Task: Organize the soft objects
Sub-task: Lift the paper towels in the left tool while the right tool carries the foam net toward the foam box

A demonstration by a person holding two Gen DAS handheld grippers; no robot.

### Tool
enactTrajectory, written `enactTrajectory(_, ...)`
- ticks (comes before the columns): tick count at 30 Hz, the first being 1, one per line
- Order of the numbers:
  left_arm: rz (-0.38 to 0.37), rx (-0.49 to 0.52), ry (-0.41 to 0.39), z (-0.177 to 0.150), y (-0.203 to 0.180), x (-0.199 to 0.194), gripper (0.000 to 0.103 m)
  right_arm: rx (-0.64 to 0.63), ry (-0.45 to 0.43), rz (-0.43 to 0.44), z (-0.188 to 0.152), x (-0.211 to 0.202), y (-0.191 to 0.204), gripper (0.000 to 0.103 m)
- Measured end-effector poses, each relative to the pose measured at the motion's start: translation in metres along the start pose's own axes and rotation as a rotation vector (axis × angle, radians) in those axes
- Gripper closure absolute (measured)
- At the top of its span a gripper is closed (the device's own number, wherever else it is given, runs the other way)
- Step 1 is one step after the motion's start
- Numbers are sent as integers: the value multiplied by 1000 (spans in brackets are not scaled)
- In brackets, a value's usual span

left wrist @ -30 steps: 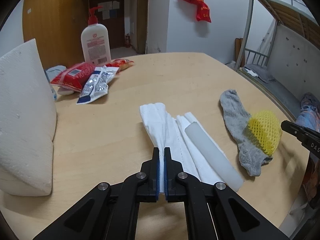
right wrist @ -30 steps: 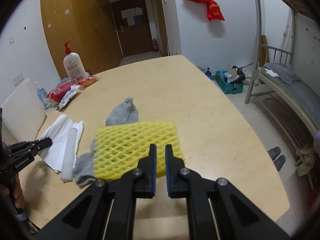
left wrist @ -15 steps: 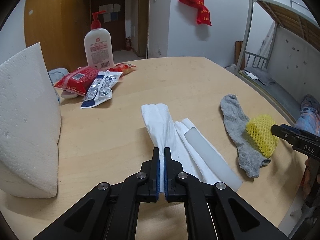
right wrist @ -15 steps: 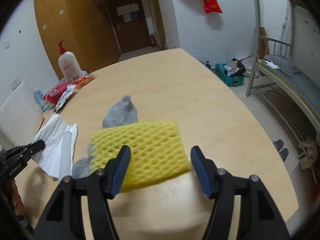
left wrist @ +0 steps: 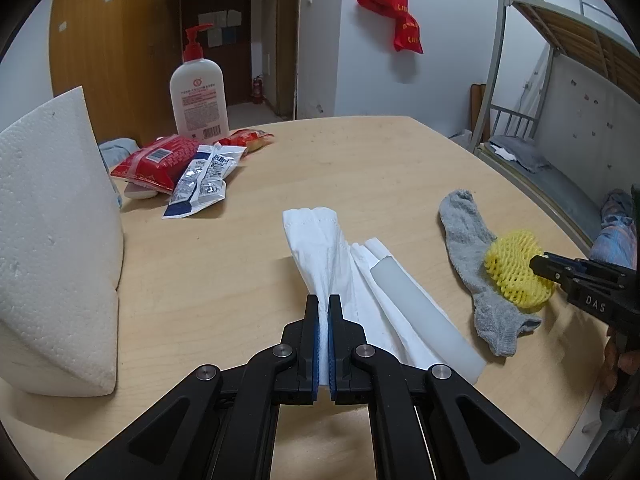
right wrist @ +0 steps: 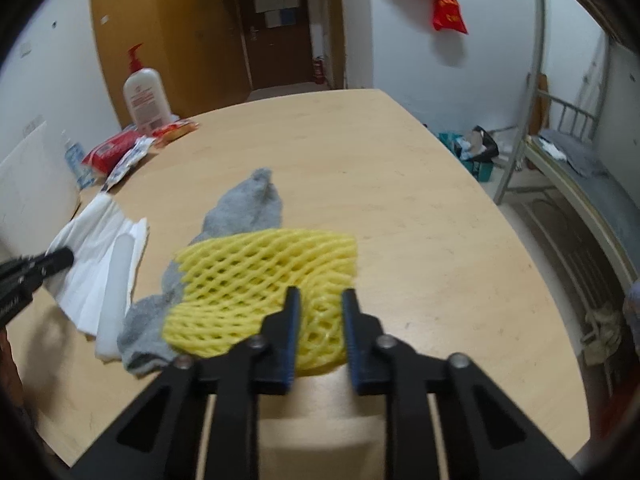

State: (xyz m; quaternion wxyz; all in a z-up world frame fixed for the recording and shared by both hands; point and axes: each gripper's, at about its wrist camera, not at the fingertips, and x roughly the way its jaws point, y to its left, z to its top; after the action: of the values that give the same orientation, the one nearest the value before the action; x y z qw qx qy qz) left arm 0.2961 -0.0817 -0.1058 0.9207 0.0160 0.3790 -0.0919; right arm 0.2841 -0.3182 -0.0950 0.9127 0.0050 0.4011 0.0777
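The yellow foam fruit net [right wrist: 266, 292] lies on the grey sock [right wrist: 248, 204] near the table's [right wrist: 400, 200] front edge. The right gripper [right wrist: 318, 300] is closing its narrow jaws around the net's near edge, apparently re-gripping it; next comes a firm pinch. The left gripper [left wrist: 323, 308] pinches the white tissue [left wrist: 320, 240]. Further off stand a lotion bottle [left wrist: 199, 96] and snack packets [left wrist: 160, 160], with a bunk bed [right wrist: 580, 160] on the right.

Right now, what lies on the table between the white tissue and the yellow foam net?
The grey sock lies between the white tissue and the yellow foam net, partly under the net; the left wrist view shows this best.
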Motion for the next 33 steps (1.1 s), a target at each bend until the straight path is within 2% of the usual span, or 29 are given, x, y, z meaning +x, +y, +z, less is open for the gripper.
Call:
enactTrajectory(3, 2, -1, -1, 0, 0, -1, 100, 25, -23, 56, 0, -8, -3, 85)
enactTrajectory(10, 7, -3, -31, 3, 1, -12, 100, 71, -116, 59, 4, -39, -15, 85)
enactTrajectory(18, 21, 3, -107, 13, 0, -42, 100, 98, -222, 67, 13, -74, -16, 85)
enactTrajectory(33, 46, 42, -275, 30, -6, -112, 100, 100, -345, 80, 16, -117, 0, 85)
